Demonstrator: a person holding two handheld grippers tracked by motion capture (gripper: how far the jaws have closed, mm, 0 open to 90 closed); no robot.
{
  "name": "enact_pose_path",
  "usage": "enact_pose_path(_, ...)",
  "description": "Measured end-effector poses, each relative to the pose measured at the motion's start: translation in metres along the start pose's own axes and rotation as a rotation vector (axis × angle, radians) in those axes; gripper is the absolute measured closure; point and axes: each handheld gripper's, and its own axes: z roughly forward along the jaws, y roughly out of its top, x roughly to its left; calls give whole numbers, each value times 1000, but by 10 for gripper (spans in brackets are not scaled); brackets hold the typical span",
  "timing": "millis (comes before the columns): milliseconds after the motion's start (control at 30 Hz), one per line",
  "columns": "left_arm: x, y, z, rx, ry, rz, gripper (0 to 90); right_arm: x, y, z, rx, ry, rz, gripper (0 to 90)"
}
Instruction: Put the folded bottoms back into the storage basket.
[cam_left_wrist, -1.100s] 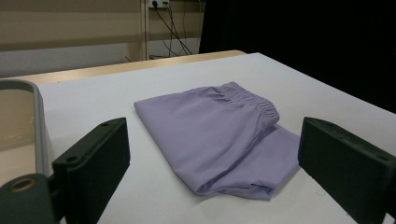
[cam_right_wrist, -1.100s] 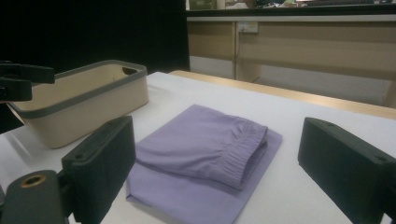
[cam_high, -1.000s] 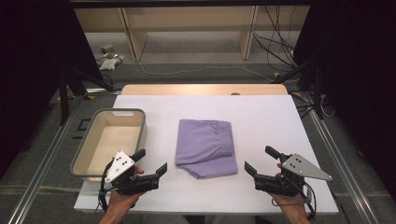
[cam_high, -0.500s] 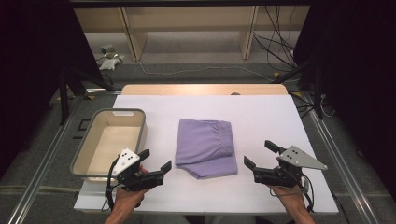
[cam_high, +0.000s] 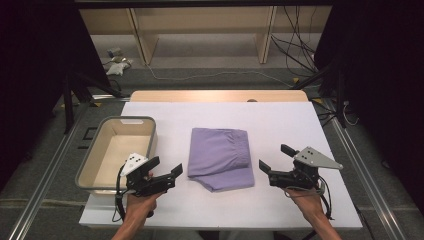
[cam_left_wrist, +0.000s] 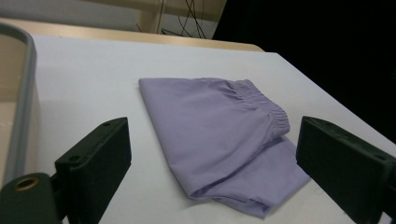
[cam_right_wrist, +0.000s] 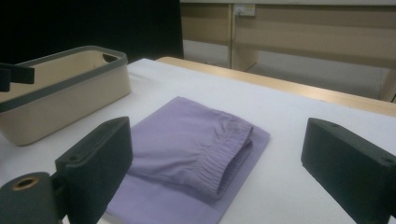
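A folded lilac garment (cam_high: 220, 157) with an elastic waistband lies in the middle of the white table (cam_high: 280, 120). My left gripper (cam_high: 169, 169) hovers just left of its near corner, jaws wide apart and empty. My right gripper (cam_high: 276, 157) sits to the right of the cloth, also open and empty. In the left gripper view the garment (cam_left_wrist: 219, 135) lies between and beyond the two black jaws. The right gripper view shows the garment (cam_right_wrist: 191, 149) ahead, its waistband edge facing me.
A beige bin with a grey rim (cam_high: 117, 150) stands at the left of the table, beside my left gripper; it also appears in the right gripper view (cam_right_wrist: 60, 91). Shelving and cables lie on the floor beyond the table's wooden far edge (cam_high: 215, 95).
Both grippers have drifted slightly inward toward the folded garment. The cloth and bin have not moved.
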Motion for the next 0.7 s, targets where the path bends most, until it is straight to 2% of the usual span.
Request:
enact_pose_path(67,-1,0,5,31,-9,-5,98,-4,0,5,11,-8,-4,99)
enact_pose_path(100,-1,0,5,31,-9,-5,98,-4,0,5,11,-8,-4,99)
enact_pose_path(233,-5,1,13,49,13,-1,106,-8,0,12,19,-13,4,105)
enact_pose_path(333,-7,0,24,98,27,-5,109,-10,0,16,32,-16,5,105)
enact_pose_path(433,-6,-2,35,168,33,-8,111,-12,-1,20,38,-13,15,105)
enact_pose_path(467,-6,-2,35,168,33,-8,111,-12,-1,20,38,-13,15,105)
enact_pose_path(500,-5,-4,43,213,46,-11,111,-14,-1,23,44,-16,20,105)
enact_pose_path(533,-5,-4,43,213,46,-11,112,-14,-1,23,44,-16,20,105)
enact_pose_path(567,-5,-6,49,245,74,-21,119,-15,-1,26,48,-21,18,105)
enact_pose_path(600,-5,-6,49,245,74,-21,134,-16,-1,27,51,-22,19,105)
enact_pose_path(633,-3,-6,55,274,87,-43,144,-17,-1,28,51,-24,17,105)
enact_pose_path(700,-3,-6,57,286,92,-53,145,-17,-2,30,55,-26,18,105)
